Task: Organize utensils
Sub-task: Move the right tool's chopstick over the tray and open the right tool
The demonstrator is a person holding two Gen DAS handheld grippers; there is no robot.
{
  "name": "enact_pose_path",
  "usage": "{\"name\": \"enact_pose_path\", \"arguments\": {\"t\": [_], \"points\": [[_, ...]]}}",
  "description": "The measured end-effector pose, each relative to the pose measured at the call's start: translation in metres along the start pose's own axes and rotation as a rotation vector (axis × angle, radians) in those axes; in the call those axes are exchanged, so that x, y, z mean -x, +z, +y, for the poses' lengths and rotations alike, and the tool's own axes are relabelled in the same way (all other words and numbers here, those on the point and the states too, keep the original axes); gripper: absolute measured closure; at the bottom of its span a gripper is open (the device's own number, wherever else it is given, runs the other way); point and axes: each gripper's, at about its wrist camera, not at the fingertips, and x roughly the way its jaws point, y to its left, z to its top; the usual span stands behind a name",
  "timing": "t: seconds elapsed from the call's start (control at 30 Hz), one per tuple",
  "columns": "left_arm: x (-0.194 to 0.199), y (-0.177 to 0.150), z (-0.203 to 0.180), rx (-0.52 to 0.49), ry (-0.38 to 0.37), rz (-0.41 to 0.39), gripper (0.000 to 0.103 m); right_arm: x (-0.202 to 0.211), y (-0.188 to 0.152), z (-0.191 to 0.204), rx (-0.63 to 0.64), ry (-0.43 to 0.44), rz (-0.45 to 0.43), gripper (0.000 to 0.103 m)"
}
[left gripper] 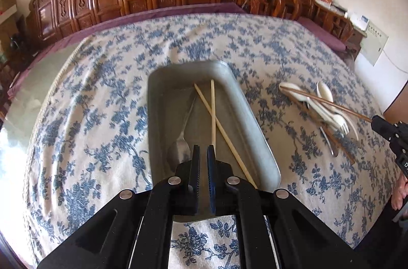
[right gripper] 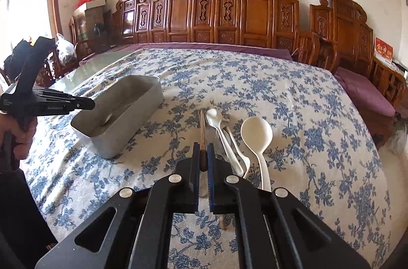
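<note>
Gripping a brown chopstick (right gripper: 203,139): right gripper (right gripper: 203,154) jaws pinch it above the utensil pile (right gripper: 237,141).
L gripper (left gripper: 203,154), jaws nearly together w/ nothing between, hangs over metal tray (left gripper: 257,131) holding 2 pale chopsticks (left gripper: 213,113) & fork (left gripper: 181,139); pile at 3 o'clock of tray.

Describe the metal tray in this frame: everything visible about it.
The metal tray is a dull grey, deep rectangular pan with rounded corners and a rolled rim, looking like aluminium. It sits flat on the blue-floral tablecloth, to the left of the loose utensil pile. Inside lie two pale chopsticks, crossed, and a metal fork. The left gripper hovers over its near end, jaws nearly closed and empty.
</note>
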Motion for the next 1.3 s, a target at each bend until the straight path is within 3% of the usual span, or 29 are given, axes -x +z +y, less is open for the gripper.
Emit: {"name": "enact_pose_path", "arguments": {"t": [0.1, 0.6, 1.03, 1.3], "points": [[0.010, -0.004, 0.009, 0.032, -0.009, -0.033, 0.090, 0.008, 0.007, 0.007, 0.000, 0.005, -0.009, 0.097], [0.038, -0.022, 0.051, 0.106, 0.031, -0.132, 0.090, 0.019, 0.053, 0.079, 0.103, 0.065, -0.028, 0.097], [0.028, -0.031, 0.071, 0.150, 0.035, -0.128, 0.090, -0.037, 0.068, 0.141, 0.202, 0.102, 0.049, 0.097], [0.028, -0.030, 0.069, 0.124, 0.044, -0.144, 0.090, -0.075, 0.072, 0.154, 0.169, 0.074, 0.094, 0.097]]}}
